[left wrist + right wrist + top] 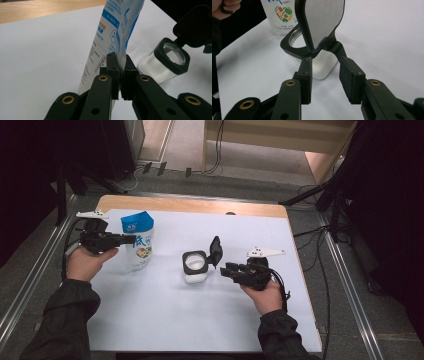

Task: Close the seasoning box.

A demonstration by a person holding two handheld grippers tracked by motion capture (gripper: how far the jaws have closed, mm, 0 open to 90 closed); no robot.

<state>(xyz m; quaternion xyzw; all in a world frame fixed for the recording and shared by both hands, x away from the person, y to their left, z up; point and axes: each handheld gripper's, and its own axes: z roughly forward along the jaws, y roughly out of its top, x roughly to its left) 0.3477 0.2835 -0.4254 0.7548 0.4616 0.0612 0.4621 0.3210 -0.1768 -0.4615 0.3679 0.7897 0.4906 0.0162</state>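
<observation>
Left tongs (131,239) at the left side of the worktop (150,320), clamped tight on the side seam of a white-and-blue pouch (138,239). Pouch standing upright near the back left corner, blue top uppermost, printed front facing the near edge. In the left gripper view, pouch (117,30) pinched edge-on between the two black pads of the left tongs (119,75), leaning slightly, base on the white sheet.

Small clear jar (195,268) with a black square collar near the middle of the worktop, just right of the pouch and apart from it. Hinged black lid (215,251) flipped up on the jar's right side, standing nearly upright. White contents visible inside the jar.

Right tongs (226,269) held level just right of the jar, pointing toward it, toward the left edge. In the right gripper view, right tongs (325,75) standing partly apart with nothing pressed between the pads; jar (317,62) and lid hinge just beyond the tips, raised lid (324,20) above them. Contact between pads and jar not discernible.

Both hands gripping the tool bodies, dark sleeves entering from the near edge.
</observation>
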